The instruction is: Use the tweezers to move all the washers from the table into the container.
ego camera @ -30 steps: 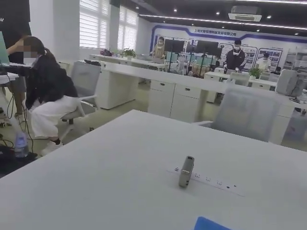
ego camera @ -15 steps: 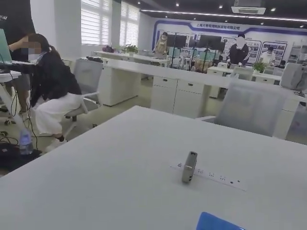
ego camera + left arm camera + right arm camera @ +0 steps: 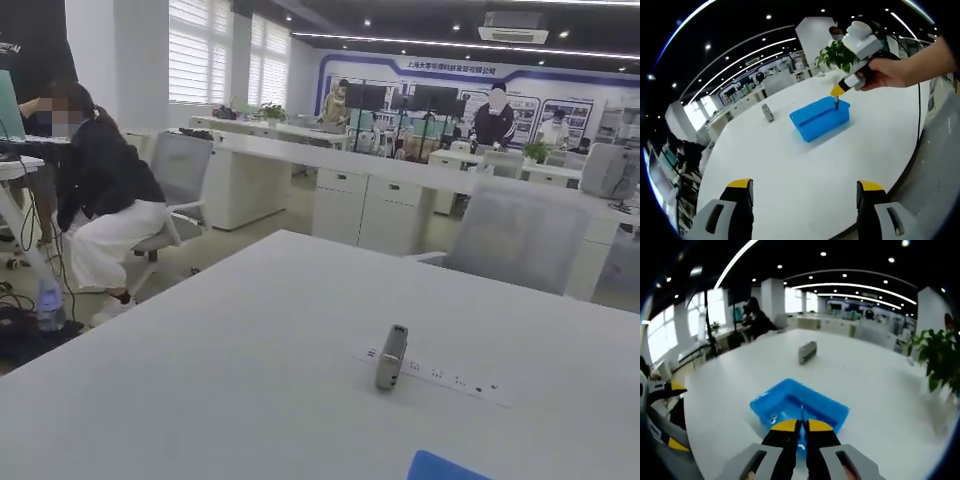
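Table [image 3: 250, 380]: white, large, with a power strip [image 3: 440, 376] at 3 o'clock in the head view.

Container [image 3: 817, 120]: blue, rectangular, open-topped, resting on the table. It lies at 12 o'clock from the left gripper's jaws and well apart from them. One corner shows at 5 o'clock in the head view.

Plant [image 3: 837, 52]: green and leafy, at 1 o'clock beyond the container in the left gripper view.

Left gripper [image 3: 805, 187]: yellow-tipped jaws spread wide, nothing between them, above bare table.

Right gripper [image 3: 801, 426]: held in a hand [image 3: 890, 72], jaws drawn almost together and clamping the tweezers. It is pitched down over the container's far side in the left gripper view.

Adapter [image 3: 390, 357]: grey block standing on the power strip, at 11 o'clock from the container in the left gripper view.

Tweezers [image 3: 801, 412]: thin metal, projecting from the right gripper's jaws, tip down inside the container.

Washers [image 3: 773, 417]: small rings on the container floor, at 10 o'clock from the tweezers in the right gripper view. The count cannot be told.
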Action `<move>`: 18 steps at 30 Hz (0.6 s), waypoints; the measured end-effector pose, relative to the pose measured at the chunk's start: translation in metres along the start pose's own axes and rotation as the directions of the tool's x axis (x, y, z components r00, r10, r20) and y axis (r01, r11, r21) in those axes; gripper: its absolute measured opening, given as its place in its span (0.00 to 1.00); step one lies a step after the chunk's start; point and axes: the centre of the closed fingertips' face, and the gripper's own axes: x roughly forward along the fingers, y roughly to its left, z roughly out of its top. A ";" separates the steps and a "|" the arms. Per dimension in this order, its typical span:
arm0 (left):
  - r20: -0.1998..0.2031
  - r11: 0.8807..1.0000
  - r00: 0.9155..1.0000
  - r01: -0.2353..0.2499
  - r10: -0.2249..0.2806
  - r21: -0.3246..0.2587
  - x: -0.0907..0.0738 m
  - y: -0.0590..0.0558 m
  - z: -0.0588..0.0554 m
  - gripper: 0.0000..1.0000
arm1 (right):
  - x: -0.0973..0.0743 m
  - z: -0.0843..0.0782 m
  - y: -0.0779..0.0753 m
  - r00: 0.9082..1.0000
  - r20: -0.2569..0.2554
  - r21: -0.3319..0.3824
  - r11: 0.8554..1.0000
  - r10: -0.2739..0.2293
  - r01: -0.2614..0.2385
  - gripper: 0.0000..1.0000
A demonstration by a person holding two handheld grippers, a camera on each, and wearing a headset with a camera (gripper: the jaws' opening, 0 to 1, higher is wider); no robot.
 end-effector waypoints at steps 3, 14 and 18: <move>0.006 1.000 1.000 0.000 0.000 -0.001 0.000 0.000 0.001 0.87 | -0.012 0.016 0.003 0.999 0.038 -0.015 1.000 0.021 -0.021 0.01; 0.021 1.000 1.000 -0.006 0.006 -0.004 -0.001 0.001 0.003 0.87 | -0.064 0.023 0.047 0.978 -0.021 -0.240 0.949 0.206 -0.205 0.01; 0.022 1.000 1.000 -0.009 0.009 -0.002 -0.002 0.002 0.003 0.86 | -0.074 -0.007 0.063 0.957 -0.155 -0.344 0.894 0.247 -0.286 0.01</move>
